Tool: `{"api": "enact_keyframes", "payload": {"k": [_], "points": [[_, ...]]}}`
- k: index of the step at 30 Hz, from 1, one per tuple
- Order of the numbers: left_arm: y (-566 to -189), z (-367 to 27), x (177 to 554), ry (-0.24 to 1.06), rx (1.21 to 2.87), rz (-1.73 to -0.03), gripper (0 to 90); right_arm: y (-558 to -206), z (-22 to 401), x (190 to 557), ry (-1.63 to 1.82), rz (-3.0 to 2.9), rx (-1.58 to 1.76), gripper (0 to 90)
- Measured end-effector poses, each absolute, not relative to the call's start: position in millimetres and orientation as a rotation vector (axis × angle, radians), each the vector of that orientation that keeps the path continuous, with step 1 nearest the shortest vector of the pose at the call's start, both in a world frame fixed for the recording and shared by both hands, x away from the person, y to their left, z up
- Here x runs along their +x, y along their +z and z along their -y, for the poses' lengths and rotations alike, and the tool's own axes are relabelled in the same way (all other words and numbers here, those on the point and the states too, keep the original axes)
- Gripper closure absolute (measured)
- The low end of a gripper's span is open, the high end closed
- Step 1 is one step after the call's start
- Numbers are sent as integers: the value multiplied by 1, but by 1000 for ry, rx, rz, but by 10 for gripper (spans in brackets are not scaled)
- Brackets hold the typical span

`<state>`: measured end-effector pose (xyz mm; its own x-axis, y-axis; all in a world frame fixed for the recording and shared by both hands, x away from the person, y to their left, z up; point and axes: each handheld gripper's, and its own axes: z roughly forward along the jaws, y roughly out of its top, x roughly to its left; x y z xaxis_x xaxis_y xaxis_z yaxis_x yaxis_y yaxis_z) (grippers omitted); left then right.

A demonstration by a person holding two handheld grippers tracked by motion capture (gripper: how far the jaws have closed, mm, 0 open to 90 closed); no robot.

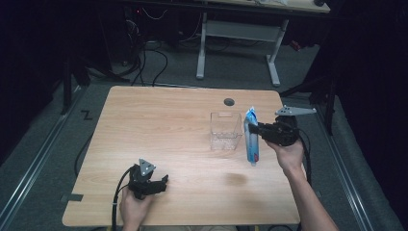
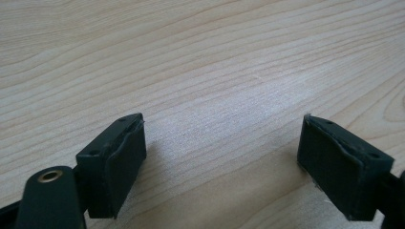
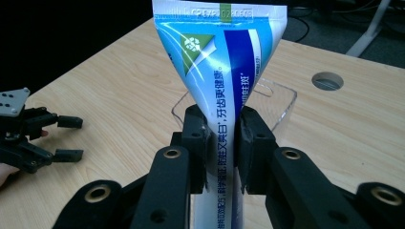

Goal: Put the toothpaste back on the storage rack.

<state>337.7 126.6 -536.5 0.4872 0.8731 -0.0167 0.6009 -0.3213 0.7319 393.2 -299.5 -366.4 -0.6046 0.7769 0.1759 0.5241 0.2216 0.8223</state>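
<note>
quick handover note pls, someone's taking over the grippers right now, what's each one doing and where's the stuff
Right gripper: shut on the toothpaste tube, held upright, crimped end up, just right of the clear plastic box in the high view.
Left gripper: open, holding nothing, low over the near left part of the table.
Done: tube is picked up and off the table.
Left: probably putting the tube into the clear box, which looks free to take it; then let go and pull the right gripper back.
</note>
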Motion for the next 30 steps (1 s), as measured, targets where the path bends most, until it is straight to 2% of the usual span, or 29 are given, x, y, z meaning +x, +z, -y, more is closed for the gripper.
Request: {"api": "enact_keyframes", "payload": {"k": [30], "points": [[-537, -127, 338, 507, 2045, -1211, 171, -342, 271, 422, 1395, -2211, 1175, 762]]}}
